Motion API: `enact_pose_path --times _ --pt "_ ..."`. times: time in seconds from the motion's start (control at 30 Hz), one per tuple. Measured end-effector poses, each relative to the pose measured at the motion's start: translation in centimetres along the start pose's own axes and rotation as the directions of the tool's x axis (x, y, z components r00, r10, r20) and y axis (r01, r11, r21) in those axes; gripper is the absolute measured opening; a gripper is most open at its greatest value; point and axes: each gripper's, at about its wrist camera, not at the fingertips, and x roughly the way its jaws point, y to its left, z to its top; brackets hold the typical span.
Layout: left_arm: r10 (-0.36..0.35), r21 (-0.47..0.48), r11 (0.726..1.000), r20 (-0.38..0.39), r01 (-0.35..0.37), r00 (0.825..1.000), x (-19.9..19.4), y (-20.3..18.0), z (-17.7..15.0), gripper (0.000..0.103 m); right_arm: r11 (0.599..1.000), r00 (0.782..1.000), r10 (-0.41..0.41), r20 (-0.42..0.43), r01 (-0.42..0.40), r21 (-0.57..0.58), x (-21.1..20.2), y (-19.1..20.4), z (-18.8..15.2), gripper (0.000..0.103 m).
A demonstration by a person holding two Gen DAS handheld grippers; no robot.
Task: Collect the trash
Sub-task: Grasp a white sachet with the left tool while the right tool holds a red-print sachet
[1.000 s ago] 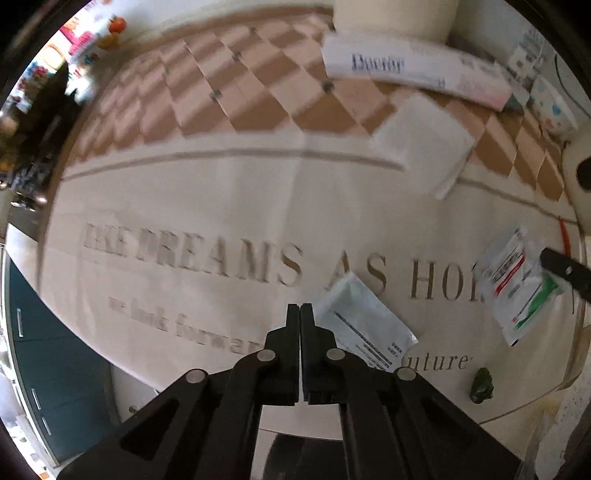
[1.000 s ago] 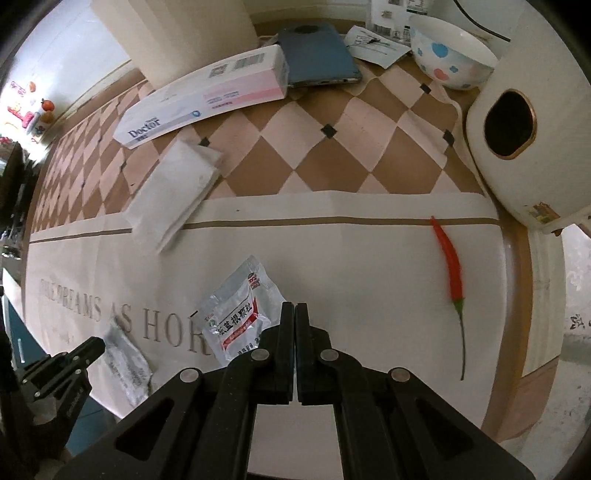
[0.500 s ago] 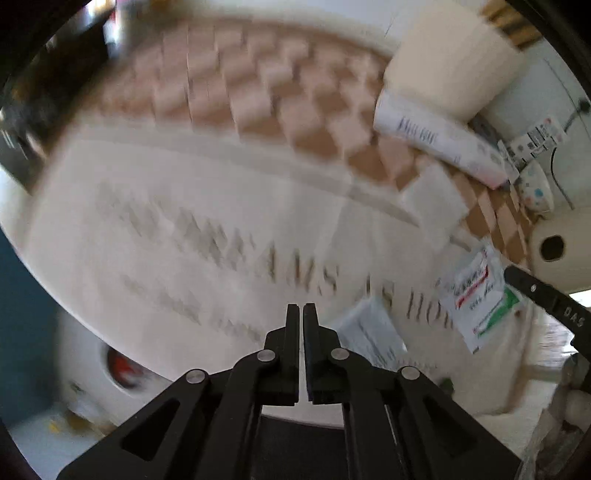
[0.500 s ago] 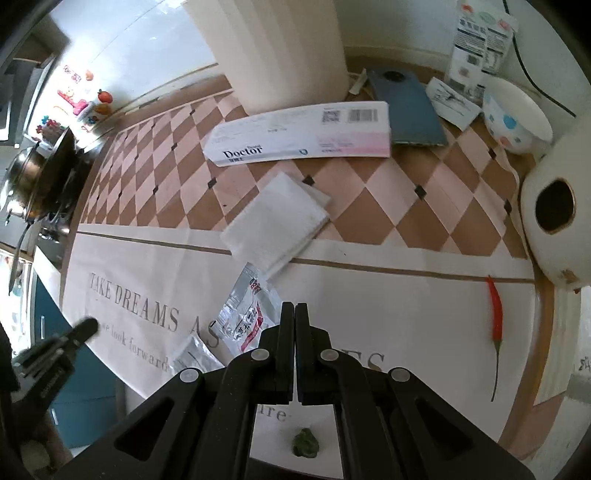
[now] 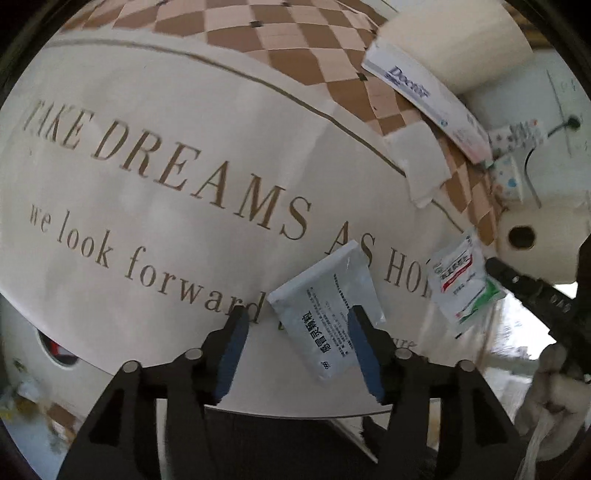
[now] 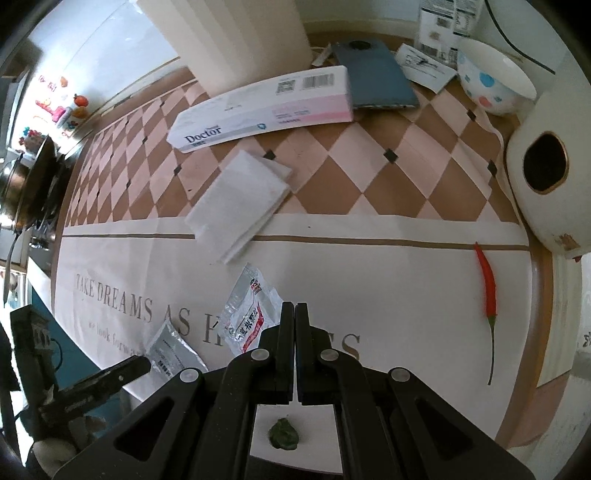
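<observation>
Left hand-held gripper [image 5: 297,343] spread wide, fingers straddling silver sachet [image 5: 327,314] lying flat on desk [image 5: 155,236]; contact unclear. Right hand-held gripper [image 6: 295,325] pressed closed, empty. Red-labelled sachet [image 6: 249,314] at its 10 o'clock, just beside fingertips. Red chili [image 6: 487,284] at 3 o'clock, well apart.

the surface [image 6: 406,280] wears a cream cloth printed with gold lettering, and toward 12 o'clock a band of tan and pink diamonds. a pale wall [image 6: 369,14] runs behind it. at 10 o'clock daylight brightens a white panel [image 6: 110,59] beside colourful magnets [image 6: 55,107], with dark cookware [image 6: 26,184] below. teal cabinetry [image 6: 70,354] shows at 8 o'clock under the cloth's edge.
</observation>
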Motion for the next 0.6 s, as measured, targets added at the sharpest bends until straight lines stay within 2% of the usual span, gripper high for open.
enact_pose_path --times 0.07,0.13,0.2,0.3,0.33,0.37,0.4,0.43,0.5,0.6 --pt "0.040 0.017 0.999 0.013 -0.040 0.999 0.4 -1.3 0.2 0.068 1.000 1.000 -0.002 -0.002 0.002 0.000 0.0 -0.2 0.0 0.000" --pt "0.115 0.065 0.991 0.036 -0.117 0.993 1.1 -3.1 0.7 0.068 1.000 1.000 -0.003 -0.003 0.003 0.002 0.2 -0.4 0.0 0.000" --pt "0.220 0.151 0.962 0.063 -0.227 0.974 2.5 -5.9 1.2 0.068 1.000 1.000 -0.002 -0.010 0.002 0.009 0.5 -0.6 0.0 0.000" --pt "0.348 0.229 0.903 0.101 -0.363 0.932 4.5 -8.7 1.2 0.068 1.000 1.000 -0.001 -0.021 0.001 0.017 1.2 -0.9 -0.1 0.000" --pt "0.357 0.242 0.895 0.118 -0.376 0.927 4.9 -9.4 1.1 0.060 1.000 1.000 -0.002 -0.024 0.002 0.017 1.3 -1.0 -0.2 0.000" --pt "0.355 0.249 0.892 0.131 -0.377 0.926 5.0 -9.8 1.1 0.035 1.000 1.000 -0.003 -0.025 0.003 0.019 1.4 -1.1 -0.3 0.000" --pt "0.357 0.269 0.884 0.140 -0.383 0.923 5.1 -10.5 1.0 0.017 1.000 1.000 -0.004 -0.025 0.004 0.020 1.4 -1.2 -0.4 0.000" --pt "0.393 0.290 0.860 0.148 -0.419 0.908 5.4 -11.2 1.1 0.000 1.000 1.000 -0.005 -0.025 0.005 0.023 1.4 -1.3 -0.4 0.000" --pt "0.390 0.290 0.863 0.136 -0.413 0.911 5.8 -11.4 1.3 0.000 1.000 1.000 -0.006 -0.025 0.007 0.029 1.4 -1.7 -0.6 0.000" --pt "0.399 0.290 0.858 0.142 -0.423 0.906 5.6 -11.4 1.2 0.000 0.999 1.000 -0.006 -0.026 0.007 0.036 1.4 -2.0 -0.7 0.000"
